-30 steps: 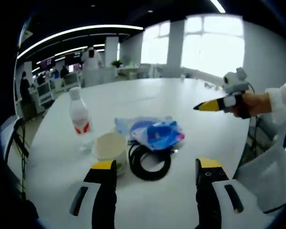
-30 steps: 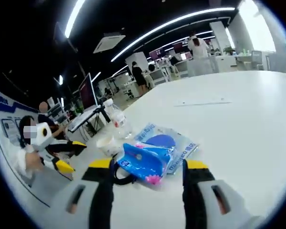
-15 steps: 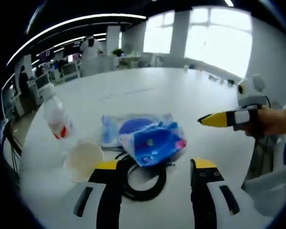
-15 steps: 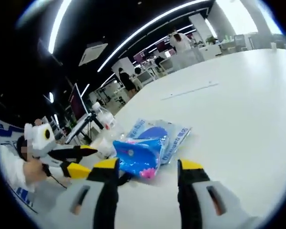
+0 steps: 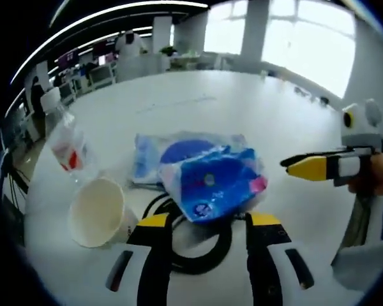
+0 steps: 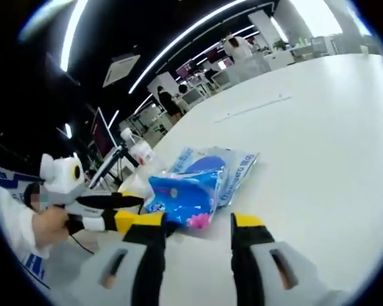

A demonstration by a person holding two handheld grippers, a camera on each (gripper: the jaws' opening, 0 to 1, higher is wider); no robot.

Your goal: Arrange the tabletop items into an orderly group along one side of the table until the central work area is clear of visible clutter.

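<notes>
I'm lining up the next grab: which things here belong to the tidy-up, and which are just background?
Job: blue packet, flat blue-white packet, paper cup, black cable coil, water bottle.
Background: office desks, monitor, windows.

— What do the jaws of the left gripper look like at the bottom of the left gripper view?
— Black fingers with yellow tips, on pale grey bases with a dark slot each.
— And the right gripper?
— The same build, bottom of the right gripper view. At the right edge of the left gripper view it shows yellow-tipped with a white band.
— Clothing?
— A white sleeve, lower left of the right gripper view.
</notes>
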